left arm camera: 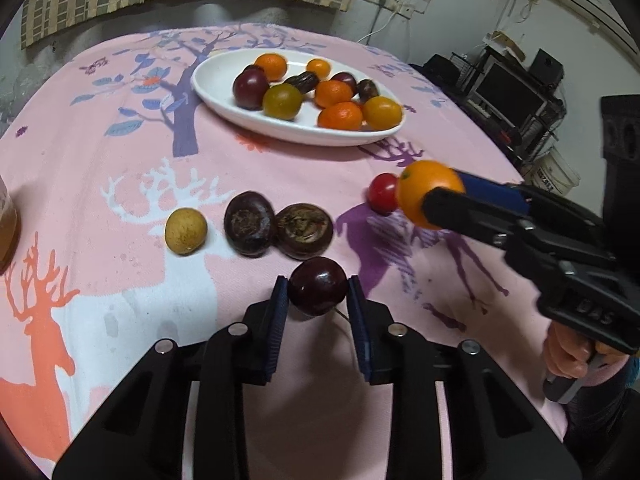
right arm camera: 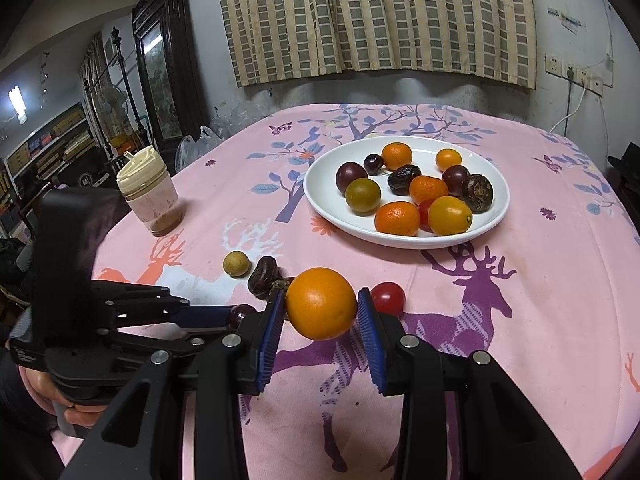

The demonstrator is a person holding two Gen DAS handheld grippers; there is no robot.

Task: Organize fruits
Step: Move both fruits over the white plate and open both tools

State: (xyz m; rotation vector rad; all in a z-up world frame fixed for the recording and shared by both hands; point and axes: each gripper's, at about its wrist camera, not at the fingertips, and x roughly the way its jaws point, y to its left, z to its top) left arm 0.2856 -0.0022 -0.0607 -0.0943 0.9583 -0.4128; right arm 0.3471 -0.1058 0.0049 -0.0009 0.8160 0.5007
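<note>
My left gripper pinches a slick, soft cherry across its middle near the table's front edge; right gripper clamps a firm orange.

Right gripper clamps an orange fruit above the pink tablecloth. Cherry tomato just behind it. White plate of mixed fruit farther back; lidded jar at left.

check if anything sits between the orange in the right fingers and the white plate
Nothing visible blocks it. The right gripper holds the orange above the cloth, and the stretch of tablecloth up to the plate is bare. The cherry tomato lies just right of the orange, off that line.
</note>
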